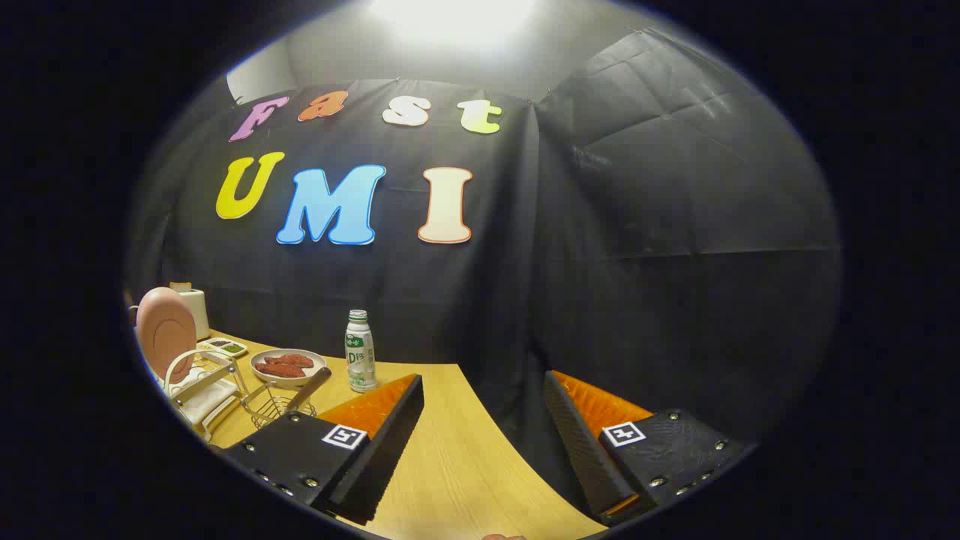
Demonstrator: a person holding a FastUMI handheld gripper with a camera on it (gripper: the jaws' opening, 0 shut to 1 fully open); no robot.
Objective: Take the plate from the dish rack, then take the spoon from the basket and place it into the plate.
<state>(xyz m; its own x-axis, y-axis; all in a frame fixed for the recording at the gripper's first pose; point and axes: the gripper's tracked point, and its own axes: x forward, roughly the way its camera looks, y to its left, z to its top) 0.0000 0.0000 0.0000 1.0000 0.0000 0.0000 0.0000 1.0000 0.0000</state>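
Plate (166,332) stands upright in the dish rack (196,386) at the worktop's (457,465) far-left corner, well left of the empty, wide-open hand-held gripper (484,442).

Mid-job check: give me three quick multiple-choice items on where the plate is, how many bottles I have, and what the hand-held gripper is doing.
1. The pink plate stands: A in the dish rack; B flat on the table; C between the fingers.
2. Bottles: A none; B one; C three.
3. The hand-held gripper is: A shut on the spoon; B shut on the plate; C open.

A: the plate is upright in the rack.
B: one bottle stands beside the bowl.
C: the fingers are apart, holding nothing.
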